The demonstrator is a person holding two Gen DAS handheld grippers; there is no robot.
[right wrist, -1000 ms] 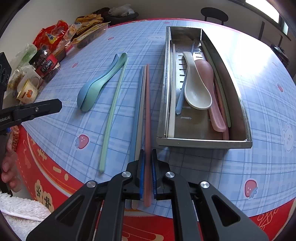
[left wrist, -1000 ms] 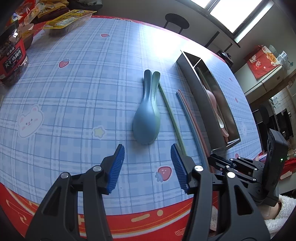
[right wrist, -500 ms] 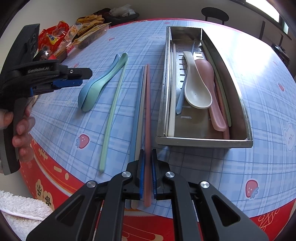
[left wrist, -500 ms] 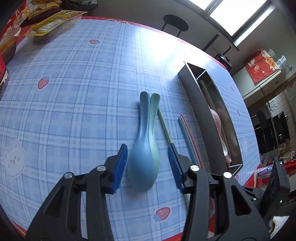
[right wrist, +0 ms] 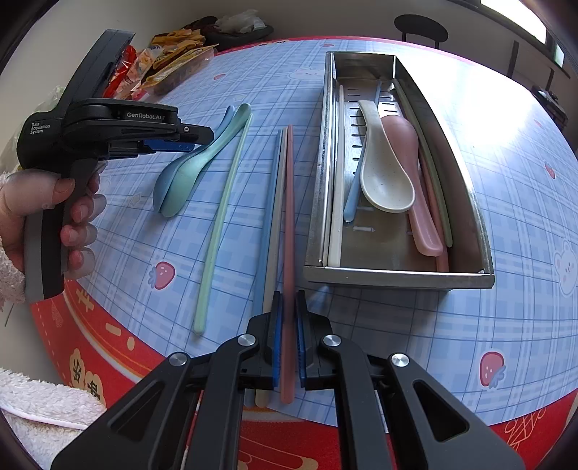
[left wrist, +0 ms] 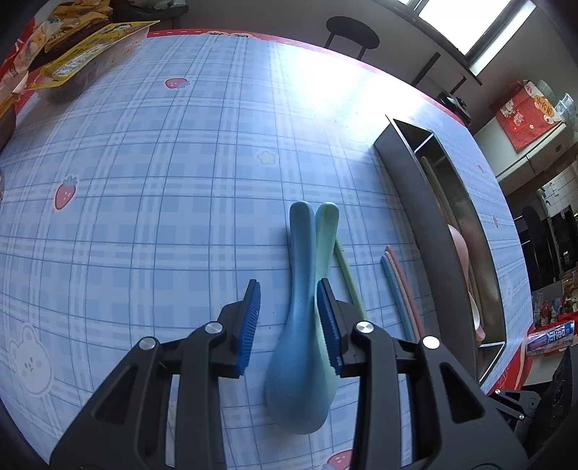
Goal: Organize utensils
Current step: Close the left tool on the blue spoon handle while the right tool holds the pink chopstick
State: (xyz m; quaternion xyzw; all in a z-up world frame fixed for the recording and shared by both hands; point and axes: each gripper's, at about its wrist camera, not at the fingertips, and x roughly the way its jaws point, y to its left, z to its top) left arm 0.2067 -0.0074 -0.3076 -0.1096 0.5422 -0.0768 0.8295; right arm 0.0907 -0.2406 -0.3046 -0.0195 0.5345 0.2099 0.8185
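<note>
A blue spoon (left wrist: 301, 318) lies stacked beside a green spoon (left wrist: 325, 231) on the blue checked tablecloth. My left gripper (left wrist: 289, 318) is open, its jaws astride the blue spoon's handle; it also shows in the right wrist view (right wrist: 173, 146) above the two spoons (right wrist: 184, 173). My right gripper (right wrist: 288, 336) is shut on a pink chopstick (right wrist: 289, 217) that lies along the cloth beside a blue chopstick (right wrist: 269, 231) and a grey one. A steel utensil tray (right wrist: 397, 280) holds a cream spoon (right wrist: 383, 170), a pink spoon and several chopsticks.
A green chopstick (right wrist: 220, 231) lies between the spoons and the other chopsticks. Snack packets (left wrist: 72, 61) sit at the table's far left. The table's red border (right wrist: 108, 332) runs along the near edge. A black stool (left wrist: 352, 34) stands beyond the far edge.
My left gripper has moved forward over the table and now straddles the blue spoon, its jaws somewhat narrower. My right gripper has stayed shut on the pink chopstick.
</note>
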